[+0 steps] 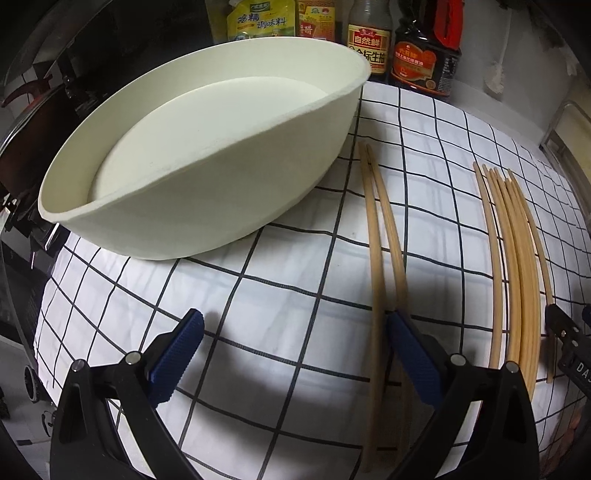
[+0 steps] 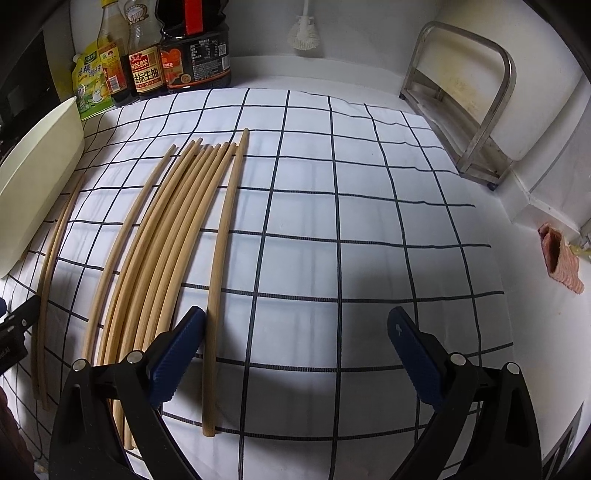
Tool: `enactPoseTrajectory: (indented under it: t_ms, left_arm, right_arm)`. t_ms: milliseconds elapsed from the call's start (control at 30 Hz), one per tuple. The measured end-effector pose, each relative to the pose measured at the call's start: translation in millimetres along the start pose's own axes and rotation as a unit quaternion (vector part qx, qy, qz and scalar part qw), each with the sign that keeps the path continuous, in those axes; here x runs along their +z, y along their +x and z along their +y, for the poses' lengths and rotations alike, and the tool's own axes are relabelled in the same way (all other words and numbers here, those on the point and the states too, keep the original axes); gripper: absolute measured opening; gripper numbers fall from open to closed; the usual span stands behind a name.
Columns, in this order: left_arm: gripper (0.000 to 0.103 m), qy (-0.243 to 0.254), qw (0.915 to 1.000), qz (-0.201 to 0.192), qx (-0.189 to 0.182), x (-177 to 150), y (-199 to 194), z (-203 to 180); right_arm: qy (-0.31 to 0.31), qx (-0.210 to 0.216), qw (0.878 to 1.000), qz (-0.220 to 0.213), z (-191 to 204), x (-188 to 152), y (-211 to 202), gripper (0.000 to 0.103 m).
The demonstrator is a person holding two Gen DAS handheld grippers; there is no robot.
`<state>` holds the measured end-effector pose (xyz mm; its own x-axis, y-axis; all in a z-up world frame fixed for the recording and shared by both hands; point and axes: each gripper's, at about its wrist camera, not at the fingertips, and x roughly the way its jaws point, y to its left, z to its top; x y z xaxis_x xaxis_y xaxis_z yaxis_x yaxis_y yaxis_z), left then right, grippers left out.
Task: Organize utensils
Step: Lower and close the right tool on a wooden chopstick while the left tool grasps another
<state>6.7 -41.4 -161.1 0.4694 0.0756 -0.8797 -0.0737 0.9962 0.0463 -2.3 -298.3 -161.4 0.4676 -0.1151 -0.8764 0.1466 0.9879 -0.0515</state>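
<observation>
A cream oval basin (image 1: 207, 162) stands empty on the checked cloth (image 1: 288, 273), far left in the left wrist view; its side (image 2: 37, 177) shows at the left of the right wrist view. Two wooden chopsticks (image 1: 376, 236) lie together just inside the right finger of my left gripper (image 1: 295, 350), which is open and holds nothing. A bundle of several chopsticks (image 1: 517, 258) lies further right. In the right wrist view that bundle (image 2: 155, 251) lies left of my open right gripper (image 2: 295, 347), and a single chopstick (image 2: 221, 258) lies beside its left finger.
Sauce bottles (image 1: 399, 40) and seasoning packs (image 1: 258, 22) line the back wall. A metal rack (image 2: 465, 107) stands at the back right, a pink cloth (image 2: 557, 258) lies at the right edge, and a dark cooker (image 1: 29, 122) sits left of the basin.
</observation>
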Motion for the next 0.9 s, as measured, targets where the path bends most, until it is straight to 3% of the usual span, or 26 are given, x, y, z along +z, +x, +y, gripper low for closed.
enactPoseTrajectory:
  t_ms: [233,367,500,633,667,900]
  left_arm:
    - [0.092,0.005,1.0,-0.004,0.004,4.8,1.3,-4.8]
    - [0.071,0.015,0.9998,-0.006,-0.012,9.2,-1.1,-13.7]
    - [0.053,0.031,0.9992,-0.009,-0.024,11.8,-3.6,-25.3]
    - [0.018,0.048,0.9977,-0.007,-0.047,12.6,-5.3,-37.3]
    - [0.008,0.053,0.9973,-0.006,-0.049,12.0,-5.3,-39.4]
    - [0.007,0.072,0.9962,-0.001,-0.05,14.4,-2.3,-48.7]
  right_arm:
    - [-0.01,0.01,1.0,-0.004,1.9,3.3,1.5,0.091]
    - [-0.024,0.018,1.0,-0.009,7.2,4.8,0.0,0.082]
    - [-0.038,0.047,0.998,-0.011,15.6,3.8,-3.2,0.05]
    - [-0.066,0.065,0.996,-0.012,31.6,3.4,-6.2,0.013]
    - [-0.073,0.062,0.995,-0.012,34.9,3.5,-6.7,0.009]
    - [-0.055,0.079,0.995,-0.002,28.0,5.1,-7.2,0.006]
